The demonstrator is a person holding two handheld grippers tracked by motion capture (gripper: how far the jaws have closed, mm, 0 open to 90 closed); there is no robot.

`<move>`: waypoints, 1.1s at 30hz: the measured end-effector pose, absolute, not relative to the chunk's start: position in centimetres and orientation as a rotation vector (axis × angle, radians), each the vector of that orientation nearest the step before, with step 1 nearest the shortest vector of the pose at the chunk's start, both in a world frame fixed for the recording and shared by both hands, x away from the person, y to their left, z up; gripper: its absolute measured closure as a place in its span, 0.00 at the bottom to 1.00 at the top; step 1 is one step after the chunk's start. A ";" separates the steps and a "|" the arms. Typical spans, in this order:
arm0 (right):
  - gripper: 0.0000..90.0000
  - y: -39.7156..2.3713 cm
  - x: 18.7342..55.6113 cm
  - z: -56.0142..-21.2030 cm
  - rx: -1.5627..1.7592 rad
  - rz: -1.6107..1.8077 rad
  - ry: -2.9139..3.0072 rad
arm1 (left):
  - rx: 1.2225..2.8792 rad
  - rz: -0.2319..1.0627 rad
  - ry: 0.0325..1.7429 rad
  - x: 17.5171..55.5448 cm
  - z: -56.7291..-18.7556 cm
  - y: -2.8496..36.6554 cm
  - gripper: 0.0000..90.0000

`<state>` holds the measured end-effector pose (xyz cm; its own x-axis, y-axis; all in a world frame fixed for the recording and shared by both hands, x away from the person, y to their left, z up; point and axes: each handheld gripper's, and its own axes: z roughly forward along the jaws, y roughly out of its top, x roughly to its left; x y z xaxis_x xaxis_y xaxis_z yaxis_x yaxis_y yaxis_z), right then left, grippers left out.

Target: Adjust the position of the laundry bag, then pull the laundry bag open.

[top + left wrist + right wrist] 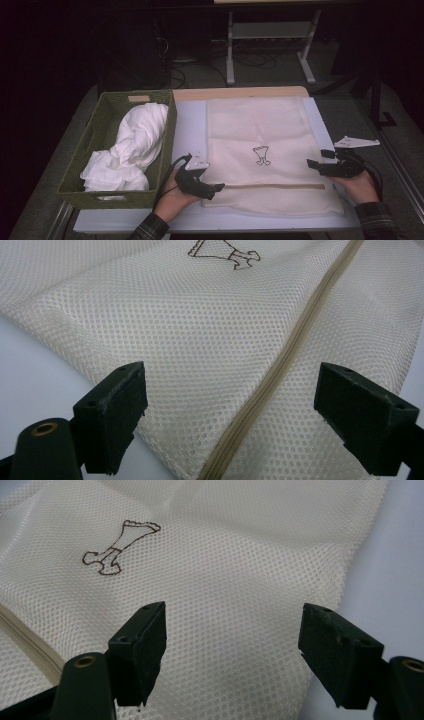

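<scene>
Cream mesh laundry bag, lain flat mid-counter beside a green woven basket of white cloth. Judged light, limp, snag-prone; best pinched along the zipper seam or hem. Left tongs and right tongs both spread apart, clamped on nothing.

From the high view, I am finding the small dark emblem on the mesh laundry bag too small to read. I am losing its top past the upper edge of the left gripper view. The basket wall is hiding the lower folds of the white cloth. My sleeves are running off the bottom edge.
</scene>
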<state>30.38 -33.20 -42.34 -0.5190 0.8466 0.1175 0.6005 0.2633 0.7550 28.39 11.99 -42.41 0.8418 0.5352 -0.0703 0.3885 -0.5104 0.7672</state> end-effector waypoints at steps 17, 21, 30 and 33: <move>0.41 -34.5 27.9 -42.6 1.354 1.113 2.252 | 2.173 0.225 0.670 28.3 -42.4 12.0 0.14; 0.43 -34.8 27.1 -42.6 1.354 1.096 2.242 | 2.171 0.223 0.669 28.3 -42.4 12.0 0.14; 0.51 -35.7 25.6 -43.0 1.369 1.060 2.254 | 2.170 0.224 0.669 28.3 -42.4 12.0 0.14; 0.52 -35.9 25.1 -43.1 1.379 1.049 2.258 | 2.171 0.224 0.669 28.3 -42.4 12.0 0.14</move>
